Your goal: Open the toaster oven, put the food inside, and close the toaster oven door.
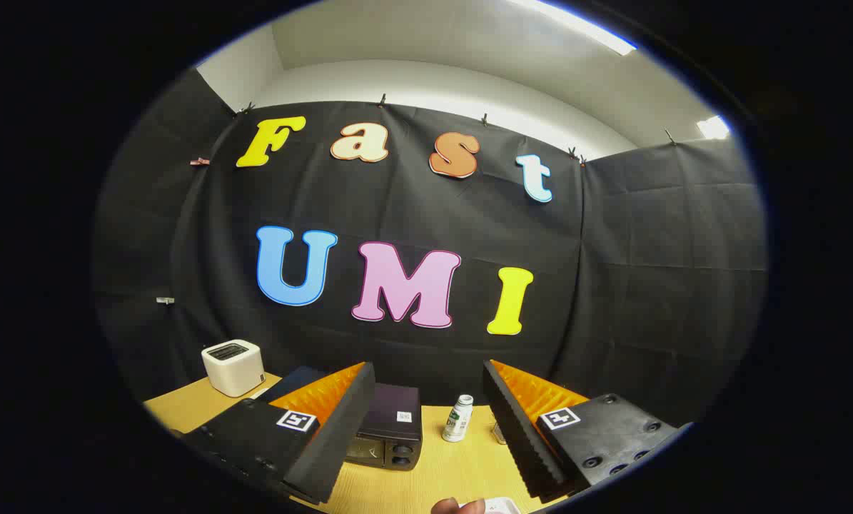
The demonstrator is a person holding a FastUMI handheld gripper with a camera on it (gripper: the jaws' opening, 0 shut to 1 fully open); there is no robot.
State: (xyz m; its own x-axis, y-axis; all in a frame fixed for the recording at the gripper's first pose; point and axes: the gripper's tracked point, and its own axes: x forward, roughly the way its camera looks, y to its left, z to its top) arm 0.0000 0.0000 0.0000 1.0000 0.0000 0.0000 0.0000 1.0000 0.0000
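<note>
Black boxy toaster oven [389,428], door shut, sits at 11 o'clock beyond the gripper [426,435]; jaws spread empty, likely readied for its door.

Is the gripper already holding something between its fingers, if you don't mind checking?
No, the gripper is open with nothing between its fingers; the small bottle and the toaster oven stand on the table beyond them.

The gripper view rides above the wooden table [462,467], facing the booth's black cloth wall. It looks forward between the spread fingers of the gripper [426,428]. The toaster oven [390,432] sits near, just ahead, beside the left finger.
</note>
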